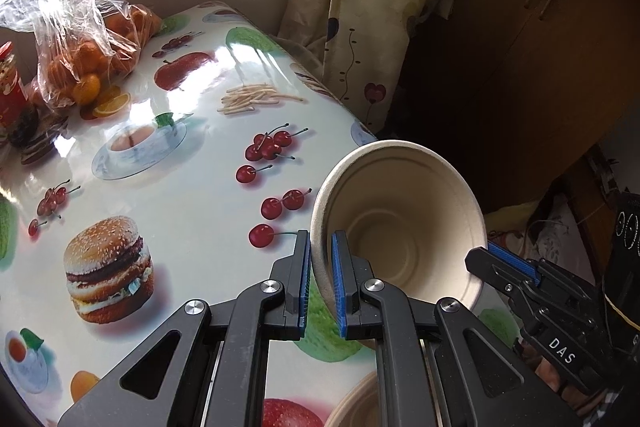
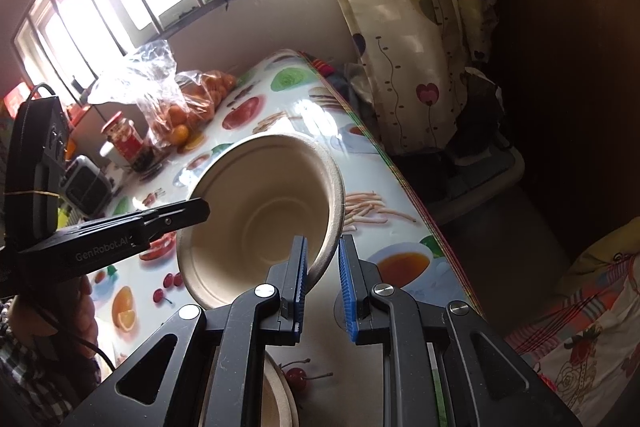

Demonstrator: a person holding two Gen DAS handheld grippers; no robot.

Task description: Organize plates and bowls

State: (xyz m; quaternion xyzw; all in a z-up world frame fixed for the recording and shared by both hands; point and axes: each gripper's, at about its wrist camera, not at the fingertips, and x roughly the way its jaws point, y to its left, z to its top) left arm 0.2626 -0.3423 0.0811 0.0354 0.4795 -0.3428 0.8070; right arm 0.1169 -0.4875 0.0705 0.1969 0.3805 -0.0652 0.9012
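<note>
Bowl under inspection: one beige, round, moulded-fibre bowl [image 1: 404, 223], matte, with a rolled rim, concentric ridges inside and a small flat base; interior unsoiled. It is held in the air above the glossy food-printed tablecloth [image 1: 192, 187], at the lower right of the left wrist view and the centre of the right wrist view. The left gripper [image 1: 321, 281] is clamped on the bowl's near-left rim, one blue pad inside the wall and one outside. The right gripper [image 2: 323, 285] straddles the opposite rim with its blue pads [image 2: 346, 287] on either side; the left pad meets the wall, a narrow gap shows at the right pad, so its hold cannot be told for certain. The bowl is tipped on its side, mouth facing both cameras, base pointing away toward the curtain [image 1: 360, 7]; its axis runs roughly level. A second beige fibre bowl [image 1: 354, 405] rests on the tablecloth at the bottom edge, beneath the grippers.
</note>
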